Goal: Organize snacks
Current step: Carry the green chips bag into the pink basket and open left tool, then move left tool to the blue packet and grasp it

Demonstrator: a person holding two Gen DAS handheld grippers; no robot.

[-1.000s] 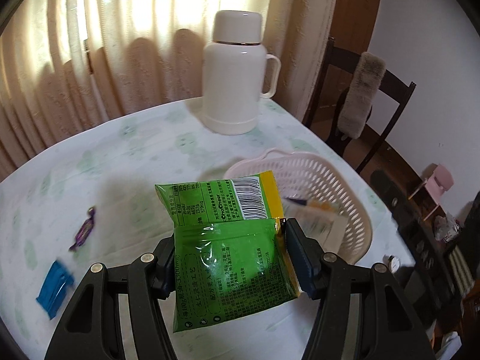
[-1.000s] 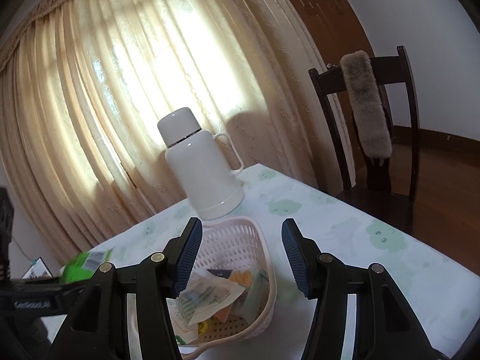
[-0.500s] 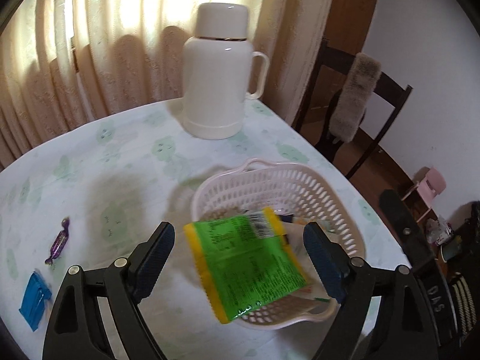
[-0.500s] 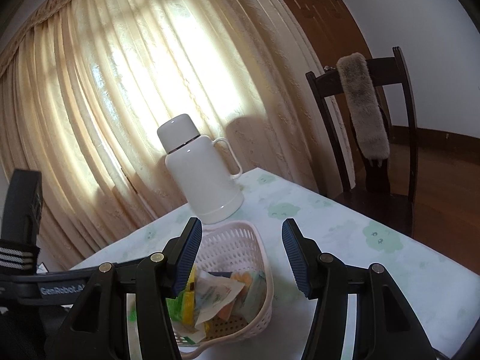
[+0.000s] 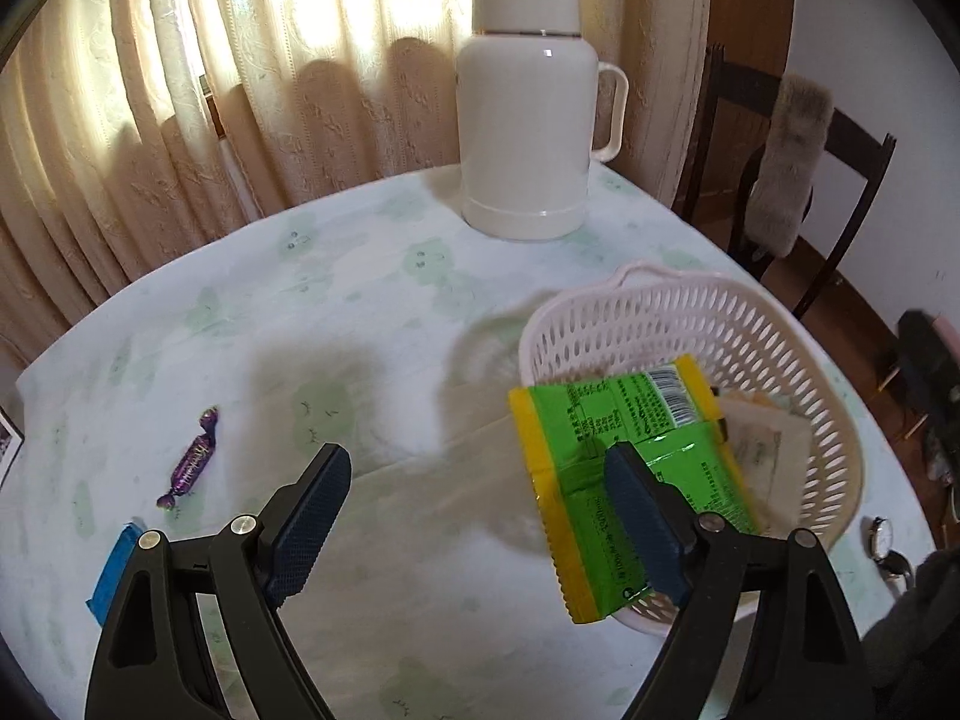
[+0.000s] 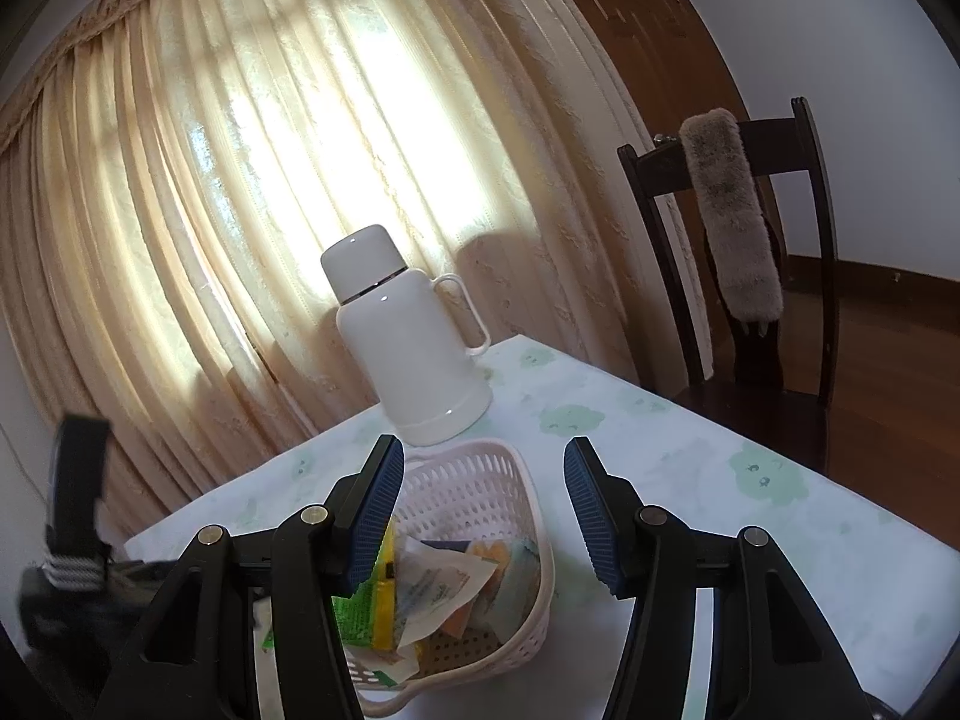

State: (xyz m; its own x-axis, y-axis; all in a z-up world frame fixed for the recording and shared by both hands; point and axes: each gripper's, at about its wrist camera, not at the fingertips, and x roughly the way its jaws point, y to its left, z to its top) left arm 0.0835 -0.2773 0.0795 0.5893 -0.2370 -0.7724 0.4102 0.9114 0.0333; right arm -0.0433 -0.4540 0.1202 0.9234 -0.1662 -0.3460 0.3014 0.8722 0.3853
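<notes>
Left gripper (image 5: 474, 516): jaws standing wide, having just been opening; nothing is sitting between them, and the green packet (image 5: 618, 480) is lying off to the right, behind the right finger.
Right gripper (image 6: 480, 516): hanging half open over the basket (image 6: 528, 600), grasping nothing.
Green packet: resting in the basket (image 5: 828, 480), its near end lying over the near rim and sticking out toward the camera; whether it is settling or could slide out, I cannot tell.
Handling: looking light, soft and crinkly, with slick foil; probably best pinched across a flat sealed edge, gently, so the contents are not getting crushed.
Still loose: a purple candy (image 5: 192, 462) and a blue wrapper (image 5: 114, 570) are lying on the table (image 5: 360, 312) to the left, well apart from the basket; both small and flat, likely needing a low, edgewise pinch.
Surface: a pale cloth with green prints is covering the table, creased in places.
Farther: a white flask (image 5: 522, 108) is standing near the far edge.
Room: curtains (image 6: 240, 180) are glowing with daylight; a dark chair (image 6: 750, 276) is standing at right.
</notes>
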